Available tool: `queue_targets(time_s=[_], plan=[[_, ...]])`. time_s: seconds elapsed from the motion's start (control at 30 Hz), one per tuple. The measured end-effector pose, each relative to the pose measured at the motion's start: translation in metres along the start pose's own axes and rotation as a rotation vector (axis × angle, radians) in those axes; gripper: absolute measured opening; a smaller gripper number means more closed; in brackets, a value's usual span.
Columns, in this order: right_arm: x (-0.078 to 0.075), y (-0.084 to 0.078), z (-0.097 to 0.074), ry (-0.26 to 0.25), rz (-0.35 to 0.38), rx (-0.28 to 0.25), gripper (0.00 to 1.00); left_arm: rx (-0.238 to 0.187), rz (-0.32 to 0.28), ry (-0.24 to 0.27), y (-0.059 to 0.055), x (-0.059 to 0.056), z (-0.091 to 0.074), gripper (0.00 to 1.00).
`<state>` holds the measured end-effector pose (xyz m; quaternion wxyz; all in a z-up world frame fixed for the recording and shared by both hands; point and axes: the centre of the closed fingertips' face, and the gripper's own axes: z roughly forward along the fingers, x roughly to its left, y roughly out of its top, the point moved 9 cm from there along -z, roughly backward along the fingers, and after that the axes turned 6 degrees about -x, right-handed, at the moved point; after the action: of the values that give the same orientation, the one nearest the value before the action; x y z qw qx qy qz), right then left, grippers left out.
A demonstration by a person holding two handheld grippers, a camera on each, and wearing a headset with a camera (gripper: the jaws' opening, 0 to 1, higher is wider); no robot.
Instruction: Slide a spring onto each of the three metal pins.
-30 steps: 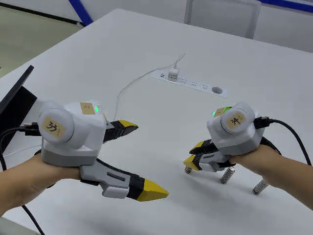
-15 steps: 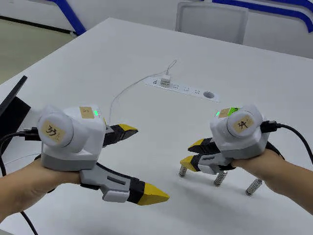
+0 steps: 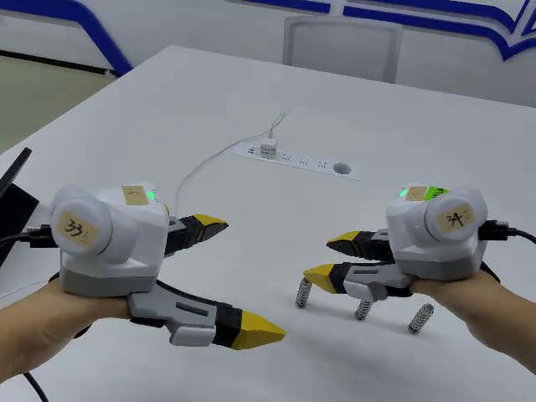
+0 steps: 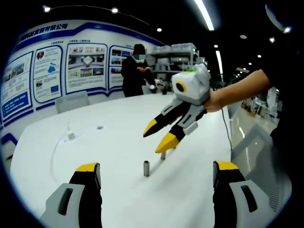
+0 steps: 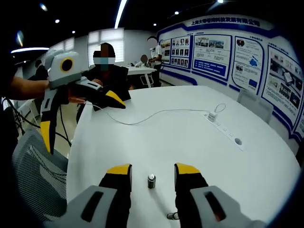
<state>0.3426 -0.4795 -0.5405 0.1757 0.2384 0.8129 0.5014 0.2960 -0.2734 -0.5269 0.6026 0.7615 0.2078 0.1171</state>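
Note:
Three short metal springs stand on the white table (image 3: 251, 100), each apparently around a pin: the left spring (image 3: 302, 293), the middle spring (image 3: 363, 310) and the right spring (image 3: 420, 318). My right gripper (image 3: 328, 258) hovers just above and behind them, open and holding nothing. In the right gripper view one spring (image 5: 151, 180) stands just ahead of the right gripper (image 5: 153, 169), and another spring (image 5: 172, 216) lies lower between the jaws. My left gripper (image 3: 230, 276) is open wide and holds nothing, left of the springs. In the left gripper view two springs (image 4: 147, 168) stand ahead of it.
A white power strip (image 3: 293, 159) with a plugged charger (image 3: 268, 149) and cable lies mid-table. A grey chair (image 3: 339, 46) stands at the far edge. A dark screen edge (image 3: 12, 193) is at the left. A person (image 5: 107, 71) sits beyond the table's end.
The head camera has tilted up. Relative to the springs, my right gripper has drawn back to the right, so the left spring stands uncovered. My left gripper has stayed open in place.

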Motion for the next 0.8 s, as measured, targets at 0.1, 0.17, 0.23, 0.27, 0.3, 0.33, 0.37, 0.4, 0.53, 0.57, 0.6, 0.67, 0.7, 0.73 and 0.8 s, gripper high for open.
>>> queue_targets(time_s=[0.1, 0.17, 0.23, 0.27, 0.3, 0.33, 0.37, 0.4, 0.53, 0.57, 0.6, 0.67, 0.7, 0.73, 0.8], plan=[[-0.003, -0.001, -0.011, -0.023, -0.012, -0.009, 0.39, 0.002, 0.003, 0.001, 0.001, 0.001, 0.0, 1.0], [-0.006, -0.002, -0.02, -0.043, -0.012, -0.026, 0.4, -0.002, 0.004, 0.001, 0.002, 0.0, 0.001, 1.0], [-0.008, -0.002, -0.03, -0.068, -0.003, -0.05, 0.4, -0.005, 0.004, 0.003, 0.004, 0.0, 0.001, 1.0], [-0.009, -0.003, -0.034, -0.082, 0.0, -0.063, 0.41, -0.005, 0.005, 0.003, 0.004, 0.0, 0.001, 1.0], [-0.01, -0.003, -0.04, -0.102, 0.006, -0.083, 0.42, -0.004, 0.006, 0.001, 0.004, -0.001, 0.002, 1.0], [-0.011, -0.004, -0.044, -0.112, 0.012, -0.093, 0.43, -0.004, 0.007, 0.0, 0.005, -0.001, 0.002, 1.0], [-0.011, -0.005, -0.05, -0.129, 0.019, -0.115, 0.44, -0.003, 0.009, -0.002, 0.005, -0.002, 0.003, 1.0], [-0.012, -0.006, -0.054, -0.139, 0.027, -0.126, 0.44, -0.002, 0.01, -0.002, 0.005, -0.003, 0.003, 1.0], [-0.013, -0.01, -0.077, -0.194, 0.043, -0.189, 0.48, -0.004, 0.006, 0.0, 0.006, -0.006, 0.003, 1.0], [-0.013, -0.012, -0.081, -0.202, 0.049, -0.198, 0.51, -0.005, 0.005, 0.001, 0.006, -0.007, 0.003, 1.0], [-0.012, -0.013, -0.085, -0.211, 0.055, -0.209, 0.52, -0.007, 0.004, 0.002, 0.006, -0.007, 0.003, 1.0], [-0.012, -0.015, -0.096, -0.228, 0.069, -0.231, 0.53, -0.011, 0.001, 0.005, 0.007, -0.007, 0.002, 1.0], [-0.012, -0.018, -0.102, -0.242, 0.076, -0.237, 0.54, -0.015, 0.0, 0.008, 0.007, -0.007, 0.002, 1.0], [-0.012, -0.019, -0.106, -0.253, 0.081, -0.244, 0.54, -0.016, 0.0, 0.009, 0.008, -0.008, 0.002, 1.0], [-0.012, -0.022, -0.117, -0.282, 0.097, -0.266, 0.56, -0.019, 0.0, 0.013, 0.009, -0.008, 0.002, 1.0]])
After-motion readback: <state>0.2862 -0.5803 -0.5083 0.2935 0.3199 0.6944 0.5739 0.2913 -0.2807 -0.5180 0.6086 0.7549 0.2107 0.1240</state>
